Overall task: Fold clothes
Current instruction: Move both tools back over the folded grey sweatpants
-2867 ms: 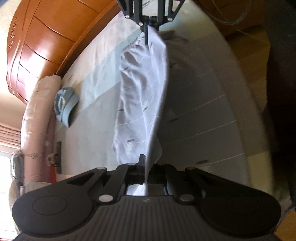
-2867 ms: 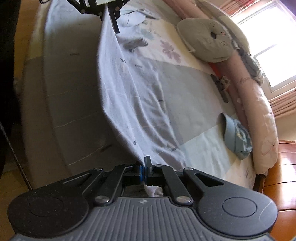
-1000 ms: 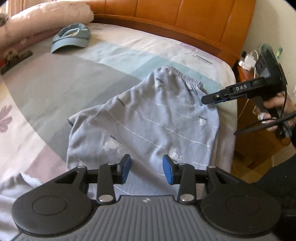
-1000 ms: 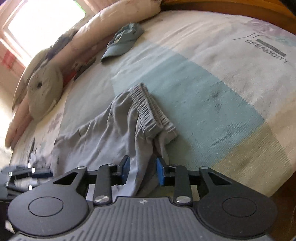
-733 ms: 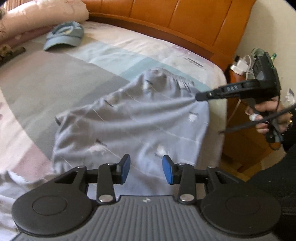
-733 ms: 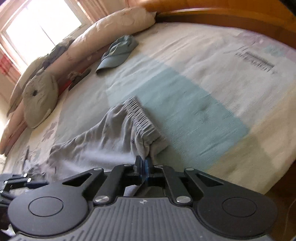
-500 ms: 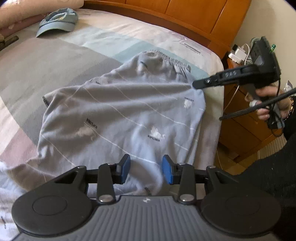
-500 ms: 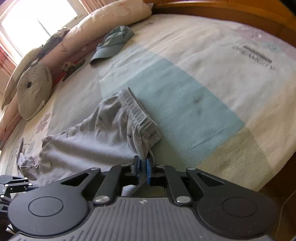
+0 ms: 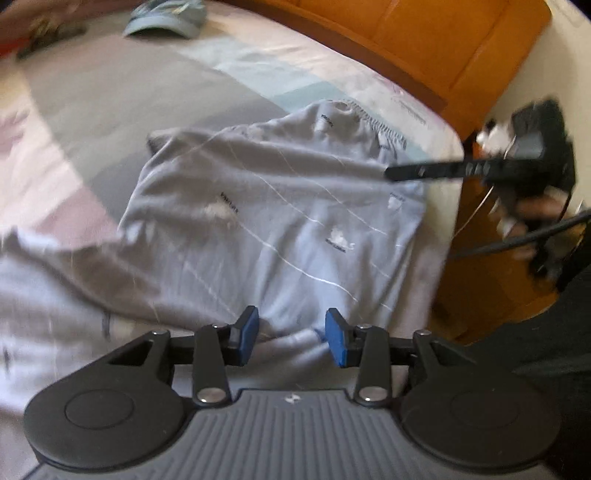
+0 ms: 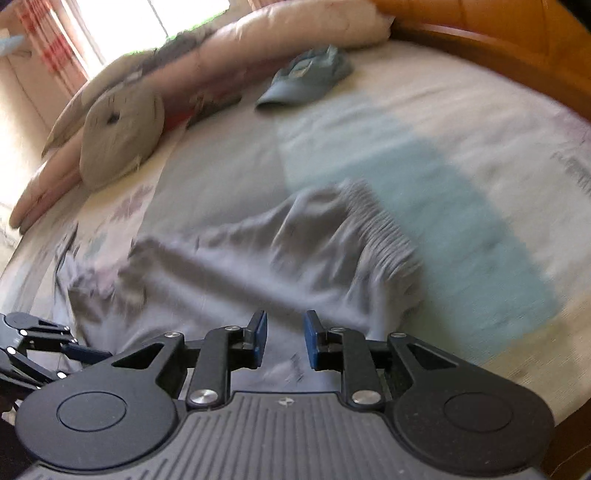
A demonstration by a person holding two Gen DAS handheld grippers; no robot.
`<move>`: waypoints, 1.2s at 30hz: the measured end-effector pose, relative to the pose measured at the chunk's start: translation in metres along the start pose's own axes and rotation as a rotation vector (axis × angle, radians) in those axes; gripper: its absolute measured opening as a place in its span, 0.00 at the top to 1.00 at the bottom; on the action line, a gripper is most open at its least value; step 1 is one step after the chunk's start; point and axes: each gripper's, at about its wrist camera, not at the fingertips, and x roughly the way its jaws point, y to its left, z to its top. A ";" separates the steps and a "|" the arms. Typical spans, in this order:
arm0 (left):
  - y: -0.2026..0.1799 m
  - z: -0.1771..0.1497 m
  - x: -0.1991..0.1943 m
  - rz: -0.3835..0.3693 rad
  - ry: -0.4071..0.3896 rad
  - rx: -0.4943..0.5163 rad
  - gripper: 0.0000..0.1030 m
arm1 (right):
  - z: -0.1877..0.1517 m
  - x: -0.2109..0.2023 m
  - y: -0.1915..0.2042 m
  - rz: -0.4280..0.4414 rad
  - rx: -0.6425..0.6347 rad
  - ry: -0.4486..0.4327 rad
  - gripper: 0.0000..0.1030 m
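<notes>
Since half a second ago the right gripper (image 10: 283, 341) has let go of the waistband corner it was pinching: its jaws have just been opening, and now the blue pads stand apart over the cloth with nothing pressed between them. In the left wrist view, the left gripper (image 9: 291, 334) at the lower middle of the frame is likewise released, its pads spread with the grey trousers (image 9: 280, 218) lying flat beneath and beyond them; the garment fills the centre of the frame, its gathered waistband toward the upper right near the edge of the bed (image 9: 110, 85), and one loose part trailing off to the lower left. The right gripper shows there too, at the right of the frame, a thin dark bar reaching in over the waistband side, held by a blurred hand (image 9: 532, 210). A blue cap (image 9: 166, 16) lies well apart at the top left. In the right wrist view, the trousers spread from the lower left up to the ruffled waistband at centre right, and the tips of the left gripper poke in at the lower left edge. Pillows (image 10: 122, 129) line the upper left. Judging from this, the laying-out step is finished and a fold comes next: each gripper needs a fresh hold on an edge, probably the trailing end, to carry it over toward the waistband.
</notes>
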 end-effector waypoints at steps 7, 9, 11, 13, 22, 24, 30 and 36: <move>0.004 0.008 -0.028 0.113 -0.091 0.024 0.57 | 0.001 0.011 0.043 0.099 -0.116 0.039 0.71; 0.005 0.007 -0.030 0.125 -0.110 0.013 0.56 | -0.001 0.022 0.053 0.106 -0.142 0.072 0.69; 0.008 0.004 -0.030 0.131 -0.117 -0.008 0.53 | -0.009 0.034 0.059 0.102 -0.154 0.145 0.67; 0.011 -0.002 -0.024 0.131 -0.098 -0.041 0.51 | -0.016 0.031 0.064 0.106 -0.184 0.135 0.59; 0.018 0.024 -0.053 0.135 -0.247 -0.053 0.45 | 0.011 0.036 0.072 0.115 -0.229 0.128 0.55; 0.026 0.043 -0.055 0.144 -0.294 -0.050 0.38 | 0.017 0.042 0.070 0.130 -0.228 0.127 0.55; 0.063 0.084 -0.004 0.098 -0.258 -0.118 0.38 | 0.029 0.056 0.069 0.153 -0.235 0.124 0.55; 0.059 0.087 0.024 0.039 -0.187 -0.133 0.39 | 0.029 0.053 0.064 0.158 -0.245 0.128 0.55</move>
